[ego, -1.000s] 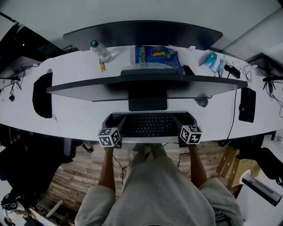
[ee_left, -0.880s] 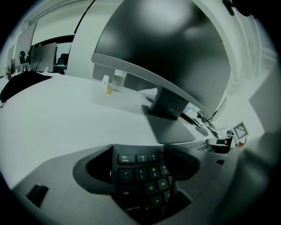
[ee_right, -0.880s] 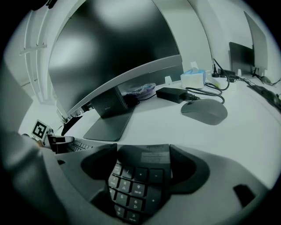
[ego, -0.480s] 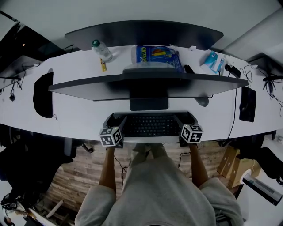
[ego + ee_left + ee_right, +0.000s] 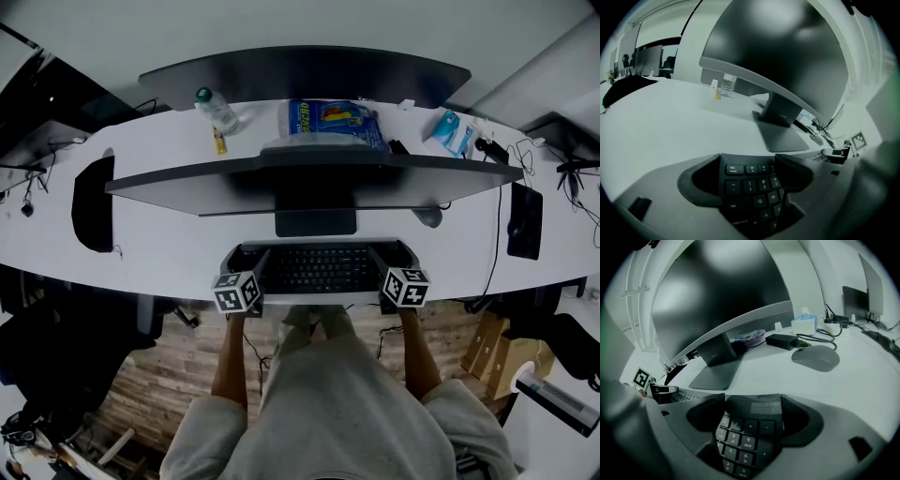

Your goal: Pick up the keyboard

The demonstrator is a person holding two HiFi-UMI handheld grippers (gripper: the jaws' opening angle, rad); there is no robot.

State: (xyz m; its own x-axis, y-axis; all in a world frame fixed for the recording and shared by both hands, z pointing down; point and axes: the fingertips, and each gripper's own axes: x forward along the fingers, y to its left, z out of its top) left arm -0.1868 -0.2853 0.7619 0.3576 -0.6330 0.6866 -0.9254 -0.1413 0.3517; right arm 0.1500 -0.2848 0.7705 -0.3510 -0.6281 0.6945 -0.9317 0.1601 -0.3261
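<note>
The keyboard (image 5: 319,269) is seen lying at the near edge of the tabletop (image 5: 159,253), just in front of the stand (image 5: 316,222) of the monitor (image 5: 309,173). Its left end is straddled by the left gripper (image 5: 247,255) and its right end by the right gripper (image 5: 394,253). Both are pointed forward and down from the near side.

In the left gripper view the gripper (image 5: 747,164) is shown with its jaws wide apart. The outer jaw is placed just beside the left edge of the keyboard (image 5: 750,192), and the inner jaw is set over the keys by the number row. The escape and tab keys are framed between the two. In the right gripper view the gripper (image 5: 752,404) is likewise spread wide, with the number pad of the keyboard (image 5: 745,439) between its jaws. Whether any pad actually presses on the keyboard cannot be made out.

A mouse (image 5: 815,357) is found on the tabletop to the right of the stand, well apart from the right gripper. A bottle (image 5: 214,108) and a blue packet (image 5: 328,122) are placed behind the monitor.
</note>
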